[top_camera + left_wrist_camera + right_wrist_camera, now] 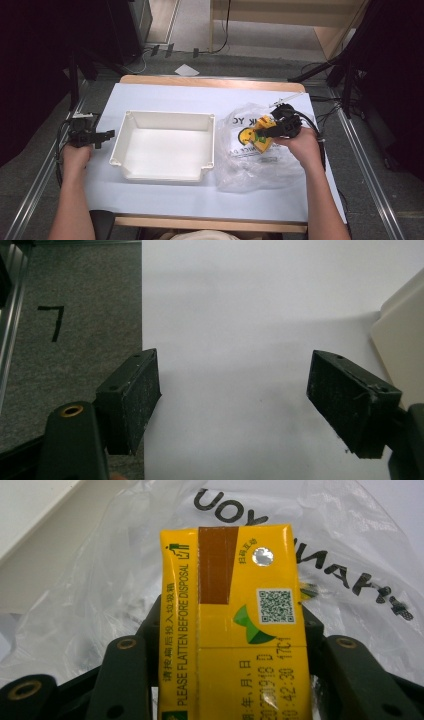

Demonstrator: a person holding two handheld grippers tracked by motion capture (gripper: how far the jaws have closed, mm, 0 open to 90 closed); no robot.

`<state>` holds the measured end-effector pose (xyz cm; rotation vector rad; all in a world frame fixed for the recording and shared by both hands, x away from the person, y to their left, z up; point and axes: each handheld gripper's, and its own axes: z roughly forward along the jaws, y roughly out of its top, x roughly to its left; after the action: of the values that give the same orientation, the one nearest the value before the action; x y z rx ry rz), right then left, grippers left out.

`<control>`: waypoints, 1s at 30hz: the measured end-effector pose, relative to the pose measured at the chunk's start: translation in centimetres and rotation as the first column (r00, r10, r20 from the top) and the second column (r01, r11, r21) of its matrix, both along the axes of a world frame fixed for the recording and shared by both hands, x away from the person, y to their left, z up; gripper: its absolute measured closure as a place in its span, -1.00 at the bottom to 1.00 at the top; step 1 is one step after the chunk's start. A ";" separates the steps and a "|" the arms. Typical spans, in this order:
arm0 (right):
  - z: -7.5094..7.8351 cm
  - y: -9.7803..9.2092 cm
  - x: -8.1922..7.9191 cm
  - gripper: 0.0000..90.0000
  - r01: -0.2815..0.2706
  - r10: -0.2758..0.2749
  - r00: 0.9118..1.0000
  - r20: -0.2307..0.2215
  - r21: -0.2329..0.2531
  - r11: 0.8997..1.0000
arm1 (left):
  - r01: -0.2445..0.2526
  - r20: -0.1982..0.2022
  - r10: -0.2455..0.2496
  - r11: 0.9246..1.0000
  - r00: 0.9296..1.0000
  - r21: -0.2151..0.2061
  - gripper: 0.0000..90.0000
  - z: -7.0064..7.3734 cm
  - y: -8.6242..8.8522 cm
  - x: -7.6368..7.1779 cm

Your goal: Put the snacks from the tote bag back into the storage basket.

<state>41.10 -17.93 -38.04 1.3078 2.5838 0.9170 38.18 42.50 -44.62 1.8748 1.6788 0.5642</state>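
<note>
A yellow drink carton [232,615] with a foil straw hole sits clamped between the jaws of my right gripper [272,129]. It hangs just over a clear plastic bag [245,165] with black lettering and a smiley print, at the table's right. My left gripper [102,135] stands open at the table's left edge, with nothing between its pads [132,400]. It hovers over the white table cover [240,315], left of a white bin [167,145]. A corner of that bin [400,340] appears in the left gripper view.
The white rectangular bin holds nothing and sits mid-table. Its rim [40,515] lies close to the bag in the right gripper view. Grey floor with a black tape mark [55,320] lies beyond the table's left edge. Dark stands flank the table.
</note>
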 end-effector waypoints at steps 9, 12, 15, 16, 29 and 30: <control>0.5 1.7 0.2 0.16 -0.041 0.041 0.999 0.002 0.024 0.999 | -0.021 -0.002 0.021 1.000 1.000 -0.002 -0.51 0.2 0.3 -0.5; 1.1 2.5 0.2 0.16 -0.059 0.058 0.998 0.014 0.024 0.998 | -0.014 -0.004 0.014 1.000 1.000 0.001 -0.52 0.2 0.3 -0.8; 1.4 2.8 0.2 0.16 -0.065 0.064 0.998 0.018 0.026 0.998 | -0.009 -0.002 0.009 1.000 1.000 0.000 -0.52 0.2 0.4 -0.8; 1.5 3.0 0.1 0.16 -0.068 0.067 0.998 0.019 0.022 0.997 | -0.008 -0.001 0.008 1.000 1.000 0.000 -0.52 0.2 0.4 -0.9; 2.7 3.4 0.1 0.16 -0.087 0.087 0.996 0.027 0.016 0.996 | 0.021 0.014 -0.021 1.000 1.000 -0.010 -0.52 0.1 0.4 -1.0; 2.8 3.4 0.2 0.17 -0.089 0.089 0.996 0.030 0.016 0.996 | 0.019 0.016 -0.019 1.000 1.000 -0.012 -0.52 0.1 0.4 -1.0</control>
<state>41.25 -14.53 -35.26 1.1831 2.6367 0.9669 37.16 42.94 -44.48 1.8709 1.6487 0.5582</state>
